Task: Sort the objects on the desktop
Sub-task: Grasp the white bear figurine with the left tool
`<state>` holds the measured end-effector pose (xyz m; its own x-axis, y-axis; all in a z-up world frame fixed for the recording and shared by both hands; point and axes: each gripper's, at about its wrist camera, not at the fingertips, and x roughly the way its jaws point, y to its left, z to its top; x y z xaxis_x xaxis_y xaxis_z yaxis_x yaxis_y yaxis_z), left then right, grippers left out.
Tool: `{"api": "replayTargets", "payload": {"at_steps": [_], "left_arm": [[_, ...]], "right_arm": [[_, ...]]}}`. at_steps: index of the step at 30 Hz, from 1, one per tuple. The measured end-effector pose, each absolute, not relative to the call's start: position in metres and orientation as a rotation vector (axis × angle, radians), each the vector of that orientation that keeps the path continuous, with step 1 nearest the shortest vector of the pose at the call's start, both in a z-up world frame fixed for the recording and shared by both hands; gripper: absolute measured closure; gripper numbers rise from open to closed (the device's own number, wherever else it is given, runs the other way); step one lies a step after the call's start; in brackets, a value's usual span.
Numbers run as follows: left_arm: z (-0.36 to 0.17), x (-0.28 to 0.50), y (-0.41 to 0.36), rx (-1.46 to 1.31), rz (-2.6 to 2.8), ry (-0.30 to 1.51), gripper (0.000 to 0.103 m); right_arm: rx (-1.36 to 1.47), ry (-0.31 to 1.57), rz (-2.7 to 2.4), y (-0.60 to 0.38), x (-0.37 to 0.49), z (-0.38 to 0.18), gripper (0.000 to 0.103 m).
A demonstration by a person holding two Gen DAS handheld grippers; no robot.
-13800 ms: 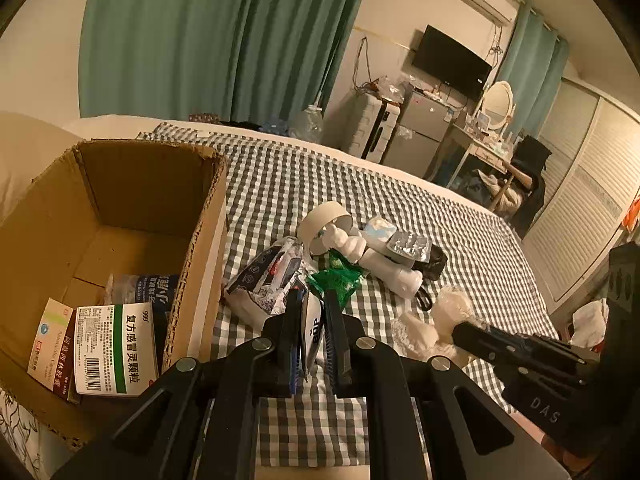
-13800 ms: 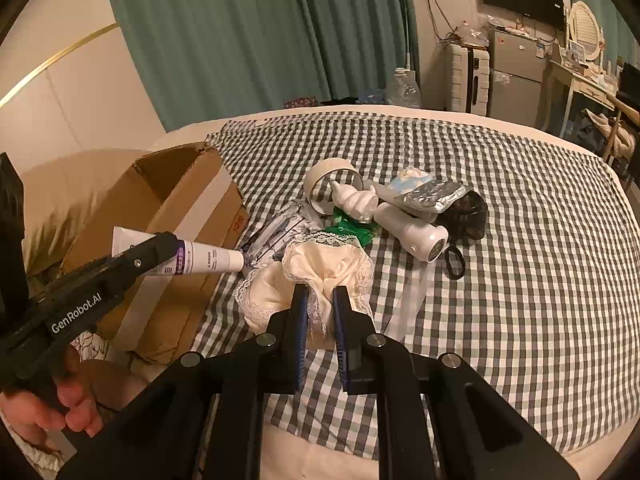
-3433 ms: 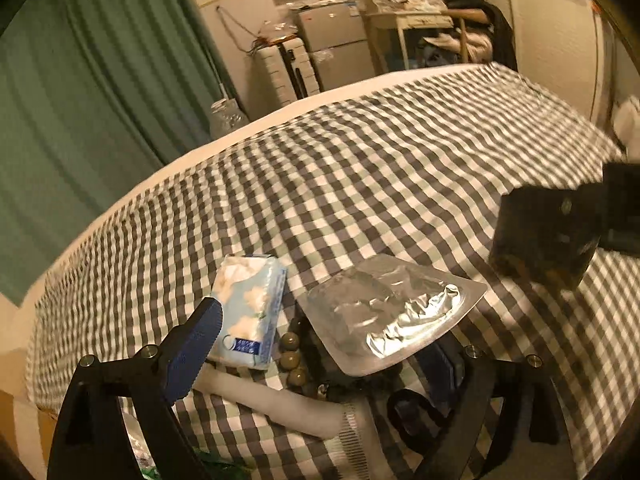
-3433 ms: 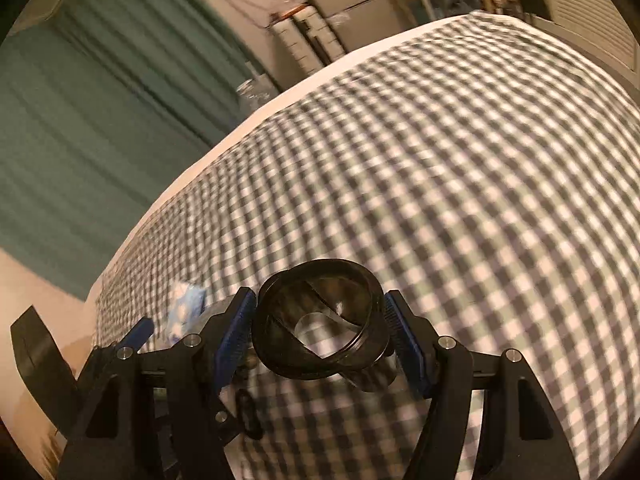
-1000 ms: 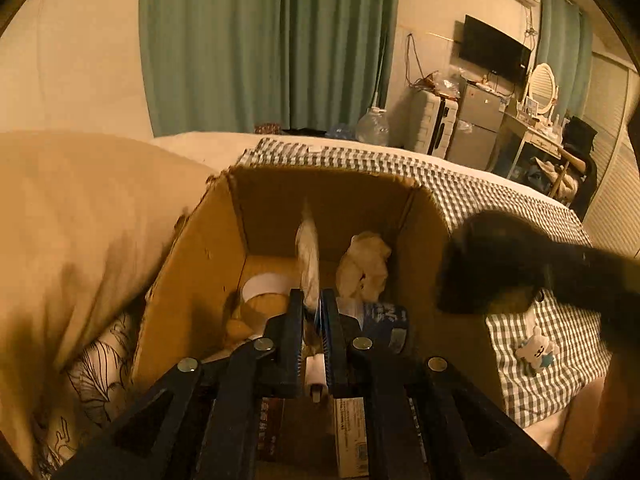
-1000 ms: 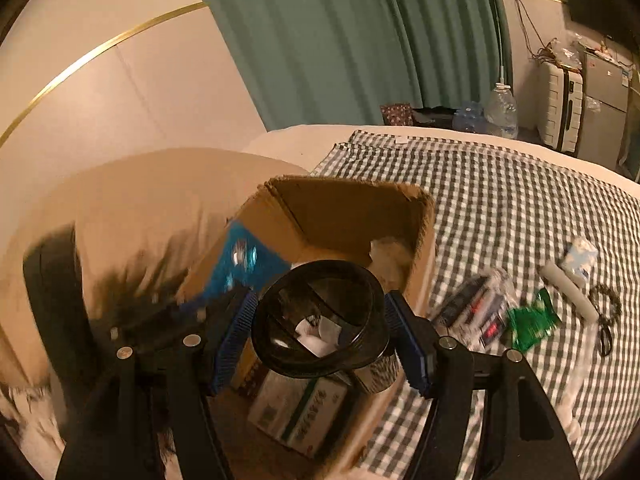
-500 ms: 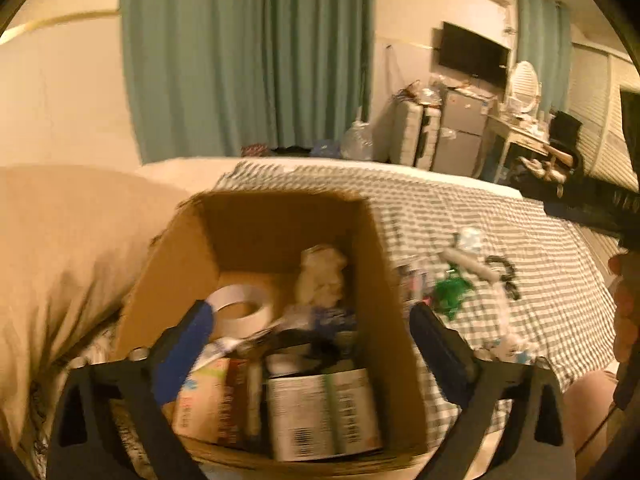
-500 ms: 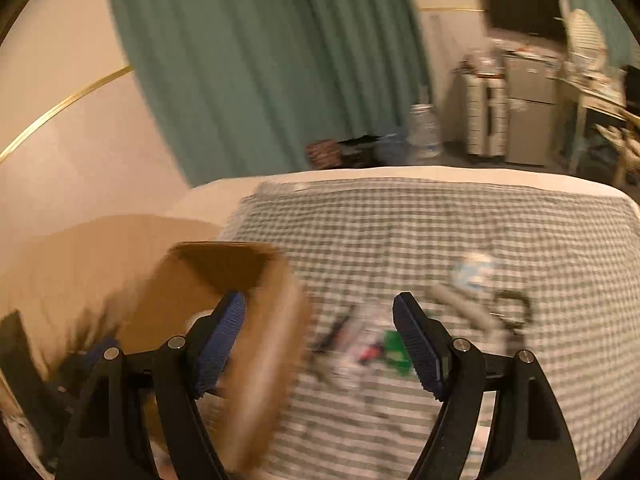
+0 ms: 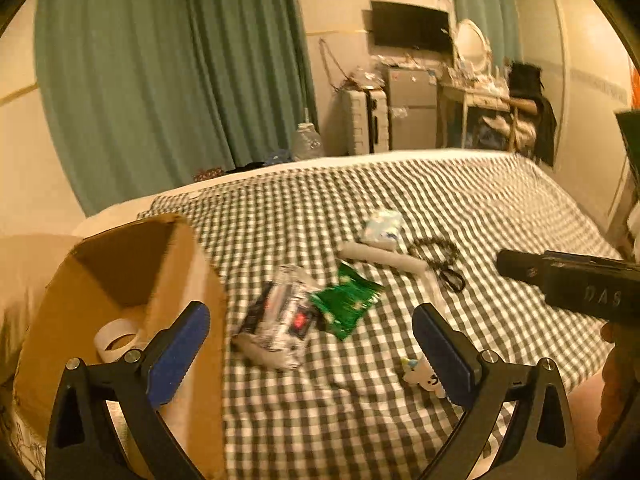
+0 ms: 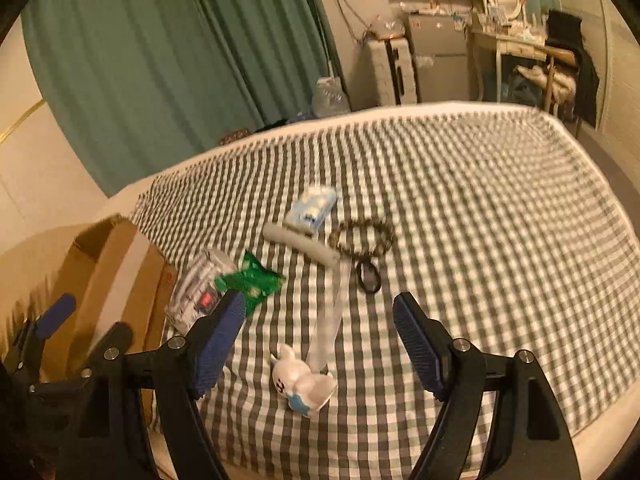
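Note:
Both grippers hang empty over a checked bedspread. My left gripper (image 9: 310, 314) is open wide, above a clear plastic packet (image 9: 280, 320) and a green packet (image 9: 346, 304), with the cardboard box (image 9: 120, 280) at its left finger. My right gripper (image 10: 320, 302) is open over a clear plastic strip (image 10: 330, 332), just beyond a small white toy figure (image 10: 302, 384). Farther off lie a white tube (image 10: 300, 244), a tissue pack (image 10: 314, 208), a bead bracelet (image 10: 362, 236) and a black hair tie (image 10: 368, 274). A tape roll (image 9: 116, 334) shows inside the box.
The box (image 10: 116, 280) stands at the bed's left, against a beige pillow (image 9: 24, 264). The right gripper's body (image 9: 560, 276) crosses the left wrist view's right side. Green curtains (image 9: 160, 80), a suitcase and a fridge stand beyond the bed. The bed's near edge is close below.
The left gripper opened over the box and let go of its thin item. The right gripper's black round container is gone from its jaws. Both views have swung right, from the box to the bedspread.

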<state>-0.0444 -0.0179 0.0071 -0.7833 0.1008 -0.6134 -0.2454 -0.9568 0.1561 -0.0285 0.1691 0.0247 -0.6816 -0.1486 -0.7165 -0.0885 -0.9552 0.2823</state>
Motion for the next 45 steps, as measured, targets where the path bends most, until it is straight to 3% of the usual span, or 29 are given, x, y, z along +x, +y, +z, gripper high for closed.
{"api": "replayTargets", "payload": {"at_steps": [3, 13, 15, 16, 17, 25, 31, 41, 45], "left_arm": [[-0.014, -0.045, 0.005, -0.988, 2.737, 0.391, 0.0], [-0.097, -0.054, 0.072, -1.221, 2.527, 0.251, 0.0], [-0.107, -0.059, 0.071, -1.248, 2.526, 0.179, 0.014], [-0.113, -0.062, 0.069, -1.265, 2.527, 0.146, 0.029], [-0.116, -0.065, 0.068, -1.279, 2.517, 0.132, 0.033], [-0.115, -0.056, 0.059, -1.205, 2.524, 0.172, 0.036], [-0.094, -0.056, 0.027, -1.15, 2.626, 0.105, 0.036], [-0.08, -0.06, -0.004, -1.135, 2.718, 0.096, 0.036], [-0.081, -0.061, -0.009, -1.153, 2.728, 0.112, 0.036]], "right_arm": [[1.301, -0.452, -2.8, 0.173, -0.039, 0.003, 0.027], [1.365, -0.643, -2.842, 0.235, -0.065, -0.035, 0.027], [1.364, -0.66, -2.832, 0.238, -0.066, -0.035, 0.027], [1.365, -0.659, -2.824, 0.238, -0.066, -0.036, 0.027], [1.367, -0.654, -2.82, 0.237, -0.068, -0.036, 0.027], [1.394, -0.571, -2.771, 0.222, -0.077, -0.04, 0.027], [1.447, -0.473, -2.694, 0.197, -0.088, -0.046, 0.032], [1.644, -0.17, -2.663, 0.144, -0.109, -0.079, 0.033], [1.68, -0.069, -2.685, 0.136, -0.109, -0.086, 0.052]]}}
